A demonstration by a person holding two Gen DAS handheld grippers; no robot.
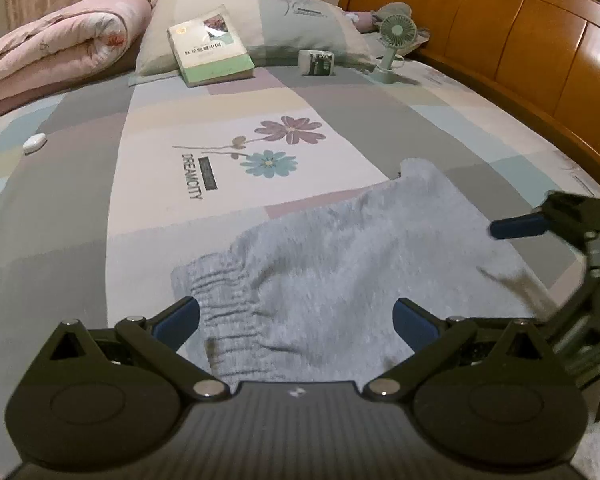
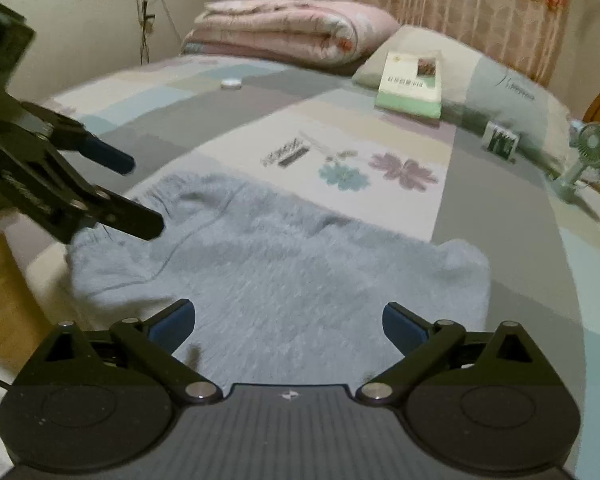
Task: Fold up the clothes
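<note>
A light grey fuzzy garment (image 1: pixel 340 256) (image 2: pixel 300 264) with a gathered elastic waistband (image 1: pixel 220 296) lies flat on the bedsheet, near the bed's front edge. My left gripper (image 1: pixel 296 320) is open, hovering just above the waistband end with nothing between its blue pads. It also shows in the right wrist view, where the left gripper (image 2: pixel 140 194) stands open over the waistband. My right gripper (image 2: pixel 288 322) is open too, low over the opposite end of the garment and holding nothing. Its blue fingertip (image 1: pixel 512 227) enters the left wrist view from the right.
A patchwork bedsheet (image 1: pixel 80 184) covers the bed. At the head lie a pillow (image 1: pixel 300 28) with a book (image 1: pixel 210 46), a small box (image 1: pixel 317 63), a green desk fan (image 1: pixel 394 46) and a rolled pink quilt (image 1: pixel 56 52). A wooden headboard (image 1: pixel 520 40) runs along the right.
</note>
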